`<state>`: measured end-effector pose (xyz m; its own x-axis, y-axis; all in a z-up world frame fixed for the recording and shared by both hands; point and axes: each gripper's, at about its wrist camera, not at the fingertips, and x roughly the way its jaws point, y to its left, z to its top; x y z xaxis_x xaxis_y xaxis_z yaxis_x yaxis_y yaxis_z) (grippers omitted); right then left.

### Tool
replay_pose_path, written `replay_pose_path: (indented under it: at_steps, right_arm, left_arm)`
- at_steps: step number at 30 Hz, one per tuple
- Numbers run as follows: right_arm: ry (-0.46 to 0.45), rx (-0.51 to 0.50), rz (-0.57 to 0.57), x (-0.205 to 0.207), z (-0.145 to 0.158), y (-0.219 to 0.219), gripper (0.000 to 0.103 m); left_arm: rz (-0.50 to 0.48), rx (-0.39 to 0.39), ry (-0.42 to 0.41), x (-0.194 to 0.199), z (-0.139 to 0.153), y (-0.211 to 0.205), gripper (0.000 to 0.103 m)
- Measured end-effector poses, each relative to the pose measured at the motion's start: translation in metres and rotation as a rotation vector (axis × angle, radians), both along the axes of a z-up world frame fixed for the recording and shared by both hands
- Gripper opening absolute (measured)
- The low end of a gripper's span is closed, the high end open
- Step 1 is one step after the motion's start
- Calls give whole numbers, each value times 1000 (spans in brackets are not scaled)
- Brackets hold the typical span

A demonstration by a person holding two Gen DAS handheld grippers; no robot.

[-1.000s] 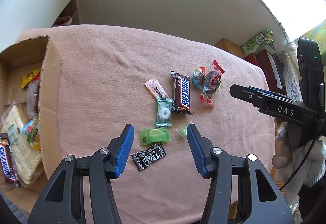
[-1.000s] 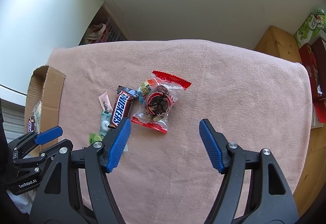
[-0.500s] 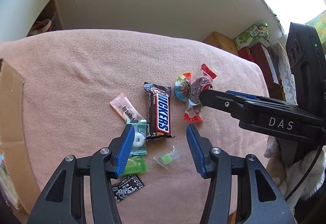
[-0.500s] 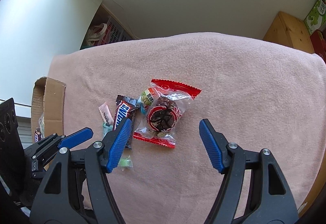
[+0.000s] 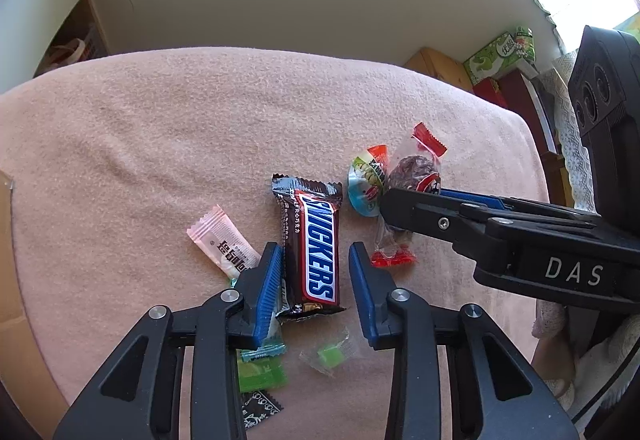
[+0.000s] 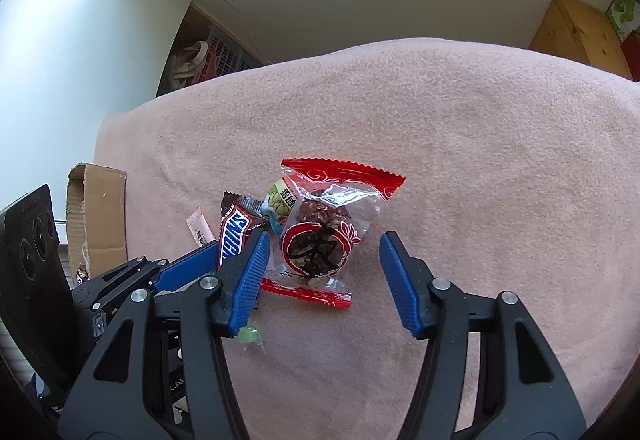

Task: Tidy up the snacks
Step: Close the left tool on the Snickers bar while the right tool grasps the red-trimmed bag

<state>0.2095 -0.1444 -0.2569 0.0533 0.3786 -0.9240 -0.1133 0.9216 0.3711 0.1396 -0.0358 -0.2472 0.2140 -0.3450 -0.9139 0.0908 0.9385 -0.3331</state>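
A Snickers bar (image 5: 314, 246) lies on the pink blanket (image 5: 160, 128) between the fingers of my open left gripper (image 5: 314, 260); the pads stand beside it, apart from it. My open right gripper (image 6: 322, 244) straddles a clear red-edged packet with a dark round sweet (image 6: 320, 240). That packet also shows in the left wrist view (image 5: 412, 176), partly hidden by the right gripper's finger (image 5: 440, 216). The Snickers bar shows in the right wrist view (image 6: 232, 232) too.
A round blue-green candy (image 5: 366, 180), a pink sachet (image 5: 224, 240), a small clear green candy (image 5: 328, 356), green packets (image 5: 260, 372) and a black packet (image 5: 258, 408) lie around. A cardboard box (image 6: 96, 216) stands at the left. Boxes (image 5: 500, 56) sit beyond the right edge.
Both grippers have moved forward and down. The left now brackets the Snickers bar; the right now brackets the red-edged packet. Both stay open.
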Motion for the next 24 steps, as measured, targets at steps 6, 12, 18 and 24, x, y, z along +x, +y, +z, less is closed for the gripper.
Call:
replay_pose_path:
  at_steps: [6, 12, 18, 24]
  right_arm:
    - [14, 12, 3, 1, -5, 3, 46]
    - [0, 0, 7, 0, -3, -2, 42]
    - [-16, 3, -5, -2, 6, -11, 42]
    - [-37, -11, 13, -8, 18, -11, 40]
  left_arm:
    - [-15, 12, -14, 6, -2, -4, 28]
    - [-28, 12, -33, 9, -4, -6, 27]
    - [-16, 0, -33, 7, -1, -2, 27]
    - [-19, -12, -47, 2, 10, 7, 27]
